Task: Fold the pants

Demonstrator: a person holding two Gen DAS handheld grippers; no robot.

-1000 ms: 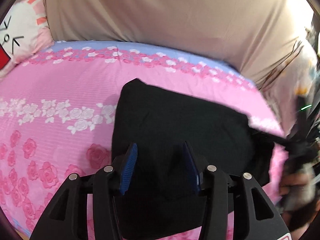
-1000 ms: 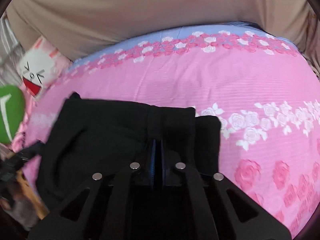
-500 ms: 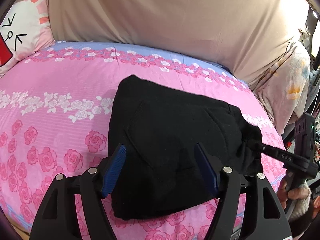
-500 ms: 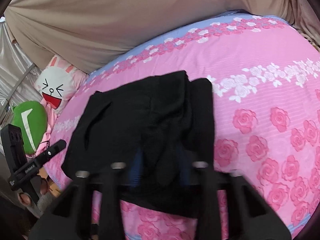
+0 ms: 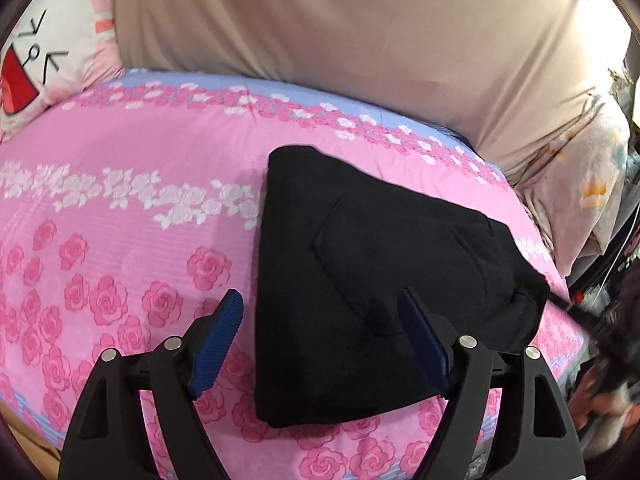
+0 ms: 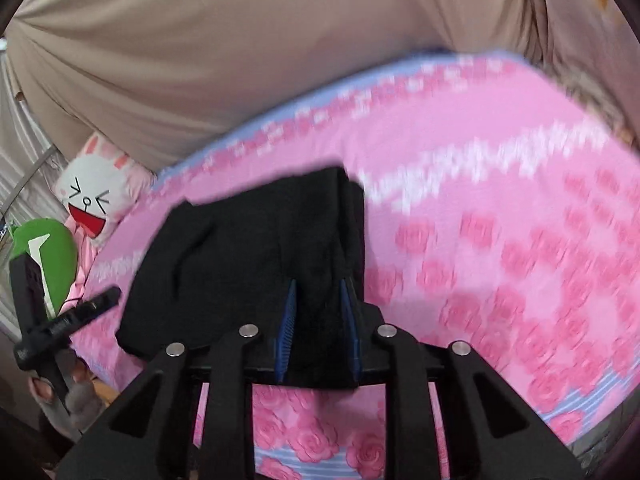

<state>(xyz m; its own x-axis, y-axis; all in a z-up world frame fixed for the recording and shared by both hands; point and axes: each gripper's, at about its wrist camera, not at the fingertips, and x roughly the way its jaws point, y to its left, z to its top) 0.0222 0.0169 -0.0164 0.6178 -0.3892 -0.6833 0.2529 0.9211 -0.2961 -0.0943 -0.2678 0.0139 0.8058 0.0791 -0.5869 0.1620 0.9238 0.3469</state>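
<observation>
Black pants (image 5: pixel 372 280), folded into a compact bundle, lie on the pink rose-print bedsheet (image 5: pixel 120 208) near its front edge, long axis running front-to-back with one corner pointing toward the beige drape (image 5: pixel 340 32). Left gripper (image 5: pixel 322 336) is spread wide, empty, above the bundle's near edge. Only the right-wrist view shows the right gripper (image 6: pixel 318 316), jaws part-way apart around a fabric fold, plus a green cushion (image 6: pixel 48 256).
</observation>
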